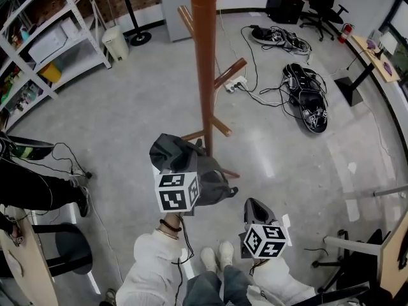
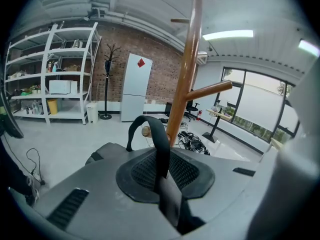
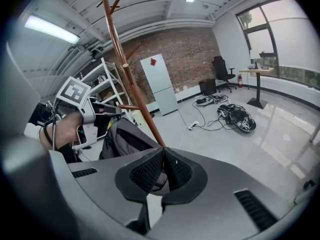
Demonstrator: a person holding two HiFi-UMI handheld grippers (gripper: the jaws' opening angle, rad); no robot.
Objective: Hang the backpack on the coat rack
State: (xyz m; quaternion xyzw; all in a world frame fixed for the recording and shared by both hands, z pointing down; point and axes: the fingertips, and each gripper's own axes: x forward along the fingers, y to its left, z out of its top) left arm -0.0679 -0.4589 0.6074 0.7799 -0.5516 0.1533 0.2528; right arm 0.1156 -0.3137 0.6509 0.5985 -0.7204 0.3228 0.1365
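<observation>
Left gripper (image 2: pixel 165 176): I am clamping its jaws on the black carry strap (image 2: pixel 152 134) of the backpack. The strap is rising from between the pads in a loop.
Right gripper (image 3: pixel 161 171): I am holding its jaws together with nothing between them. It is sitting low, to the right of the left gripper and apart from the bag.
Backpack (image 1: pixel 191 164): the dark grey bag is hanging from the left gripper, just beside the lower part of the coat rack's pole.
Loop and peg: in the left gripper view, the rounded end of a low peg (image 2: pixel 146 131) is showing through the loop. I cannot tell whether the strap is touching it.
Coat rack (image 1: pixel 204 62): the brown wooden pole is standing upright on the grey floor (image 1: pixel 127 101), with its pegs slanting upward. A longer peg (image 2: pixel 207 90) is sticking out to the right, above the loop.
Person: white sleeves (image 1: pixel 150 266) and light shoes (image 1: pixel 217 257) are showing below the two grippers.
Surroundings: white shelves (image 1: pixel 44 37) are standing at the left. A white cabinet (image 2: pixel 135 86) is standing against the brick wall, with a black coat stand (image 2: pixel 107 84) beside it. Cables (image 1: pixel 306 97) are lying on the floor beyond the rack.
</observation>
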